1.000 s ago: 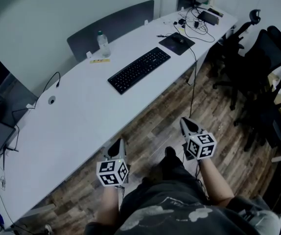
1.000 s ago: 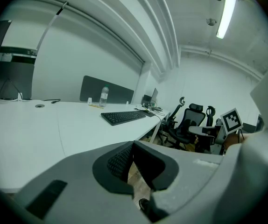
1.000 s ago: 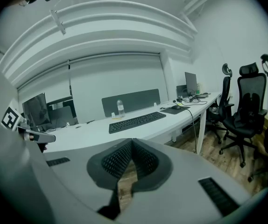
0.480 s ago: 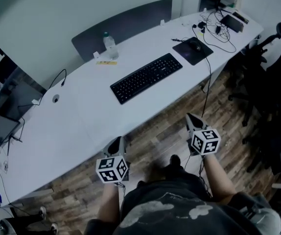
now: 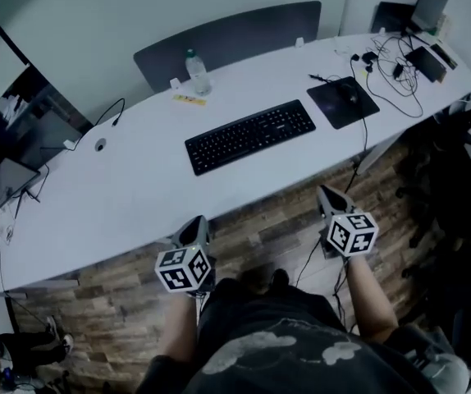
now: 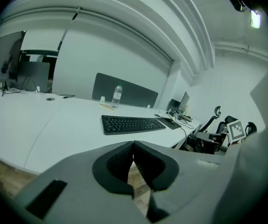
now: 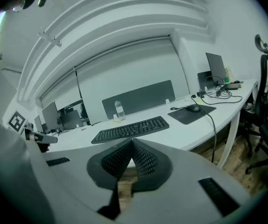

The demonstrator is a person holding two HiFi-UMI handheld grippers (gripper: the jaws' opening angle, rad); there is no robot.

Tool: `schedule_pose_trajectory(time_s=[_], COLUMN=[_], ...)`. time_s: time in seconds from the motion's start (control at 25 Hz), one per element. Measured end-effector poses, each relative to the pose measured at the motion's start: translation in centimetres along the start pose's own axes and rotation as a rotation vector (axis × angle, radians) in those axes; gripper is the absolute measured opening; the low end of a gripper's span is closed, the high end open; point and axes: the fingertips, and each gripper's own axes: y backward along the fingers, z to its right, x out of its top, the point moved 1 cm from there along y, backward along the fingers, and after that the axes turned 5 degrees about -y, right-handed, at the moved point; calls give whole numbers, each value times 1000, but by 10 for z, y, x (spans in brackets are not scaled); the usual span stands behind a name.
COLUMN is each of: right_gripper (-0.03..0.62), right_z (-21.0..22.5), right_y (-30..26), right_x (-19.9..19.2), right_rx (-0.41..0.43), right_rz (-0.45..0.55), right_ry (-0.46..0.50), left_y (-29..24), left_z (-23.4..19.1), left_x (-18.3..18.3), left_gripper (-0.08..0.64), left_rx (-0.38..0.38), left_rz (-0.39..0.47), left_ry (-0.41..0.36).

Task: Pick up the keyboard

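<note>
None is done yet: you are holding your left tool (image 5: pixel 194 226) and right tool (image 5: pixel 328 194) closed and empty, away from the keyboard (image 5: pixel 250 135) on the counter (image 5: pixel 121 195).

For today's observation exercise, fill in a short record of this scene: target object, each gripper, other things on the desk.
target: black keyboard, flat on the white desk, untouched
left gripper: shut, empty, short of the desk
right gripper: shut, empty, short of the desk
other things: water bottle behind the keyboard; mouse on mouse pad to its right
</note>
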Motion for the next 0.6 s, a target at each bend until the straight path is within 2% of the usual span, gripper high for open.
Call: schedule_pose_trajectory(time_s=[0.16, 0.32, 0.44, 0.6], right_gripper=[2, 2, 2, 2], right_z=[10, 19, 22, 28], right_y=[-9, -27, -43, -64], right_x=[1, 1, 6, 15], right_rx=[27, 28, 26, 11], right_rz=[-22, -43, -55, -76], right_ry=[-22, -37, -38, -40], left_y=[-1, -14, -32, -63], left_z=[2, -1, -5, -18], left_x=[4, 8, 11, 15], left_gripper=[10, 142, 202, 261], left_rx=[17, 0, -41, -89], left_rz=[9, -2, -12, -56], left_ry=[36, 36, 38, 96])
